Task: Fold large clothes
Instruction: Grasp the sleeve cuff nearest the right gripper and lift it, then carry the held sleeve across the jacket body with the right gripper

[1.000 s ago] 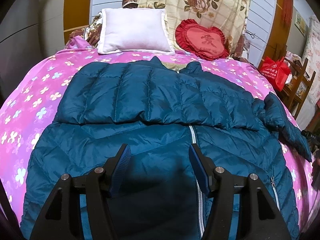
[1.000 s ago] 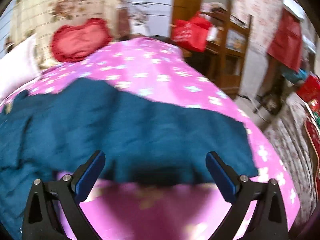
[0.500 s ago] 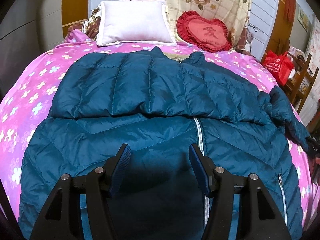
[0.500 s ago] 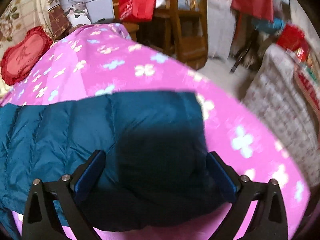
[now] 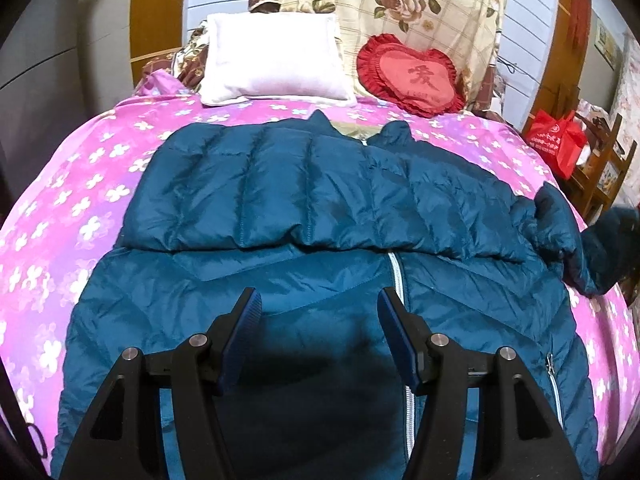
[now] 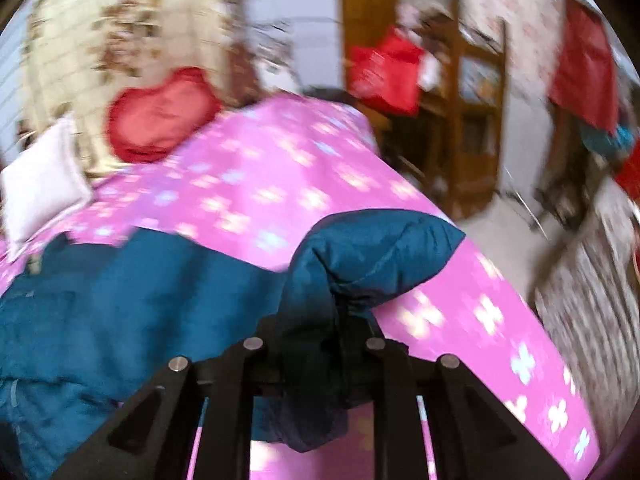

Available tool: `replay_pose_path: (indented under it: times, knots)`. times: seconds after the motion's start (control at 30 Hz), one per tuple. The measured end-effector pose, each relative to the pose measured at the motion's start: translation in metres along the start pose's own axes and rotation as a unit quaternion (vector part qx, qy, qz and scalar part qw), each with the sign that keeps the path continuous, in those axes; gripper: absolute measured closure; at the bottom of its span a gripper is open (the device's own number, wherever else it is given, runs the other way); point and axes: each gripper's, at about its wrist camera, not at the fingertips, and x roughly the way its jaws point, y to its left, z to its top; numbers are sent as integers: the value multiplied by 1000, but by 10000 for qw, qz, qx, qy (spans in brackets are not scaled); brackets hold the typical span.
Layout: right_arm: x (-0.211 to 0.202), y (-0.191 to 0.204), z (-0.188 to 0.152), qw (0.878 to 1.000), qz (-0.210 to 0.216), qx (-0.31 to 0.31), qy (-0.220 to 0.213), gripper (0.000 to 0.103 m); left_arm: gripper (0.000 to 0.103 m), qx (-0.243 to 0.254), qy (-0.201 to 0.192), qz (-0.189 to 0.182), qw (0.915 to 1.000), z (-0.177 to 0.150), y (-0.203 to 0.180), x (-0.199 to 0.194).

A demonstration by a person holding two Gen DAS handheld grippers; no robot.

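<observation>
A teal down jacket (image 5: 320,208) lies front up on the pink flowered bed, zipper toward me. One sleeve is folded across its chest. The other sleeve (image 5: 592,248) stretches to the bed's right edge. My left gripper (image 5: 320,312) is open and empty, hovering above the jacket's lower front. My right gripper (image 6: 320,332) is shut on the cuff end of that right sleeve (image 6: 376,256), which bunches up between the jaws and is lifted off the bedspread. Its fingertips are hidden by the fabric.
A white pillow (image 5: 276,64) and a red heart cushion (image 5: 416,74) sit at the head of the bed (image 5: 60,200). A red bag (image 5: 556,144) and a wooden shelf (image 6: 472,112) stand beside the bed's right side.
My right gripper went from wide open over the sleeve end to shut on it, and has lifted it. The left gripper stays open and drifted slightly over the jacket.
</observation>
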Motion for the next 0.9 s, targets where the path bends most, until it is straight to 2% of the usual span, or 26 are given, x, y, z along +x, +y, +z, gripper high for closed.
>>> replay_pose_path:
  times: [0.1, 0.23, 0.43, 0.57, 0.8, 0.87, 0.9]
  knots:
    - [-23, 54, 21, 9978, 480, -414, -184, 86, 61, -127, -57, -2, 9999, 4, 9, -5]
    - [-52, 128, 38, 9889, 1080, -935, -413, 86, 61, -288, -180, 5, 9994, 11, 20, -14]
    - [-84, 255, 38, 9636, 2157, -1539, -365, 86, 61, -547, -240, 93, 9982, 15, 42, -18]
    - [-86, 346, 21, 9418, 2806, -1845, -140, 86, 61, -728, -190, 84, 9971, 16, 57, -17]
    - [-61, 496, -36, 9065, 3507, -2289, 539, 86, 61, -925, -129, 289, 9952, 20, 89, -10]
    - [-51, 519, -49, 8970, 3751, -2220, 733, 80, 61, -1053, -104, 248, 9941, 21, 98, -7]
    - [-43, 530, -57, 8861, 4022, -2088, 968, 68, 61, -1136, -102, 218, 9932, 22, 103, -5]
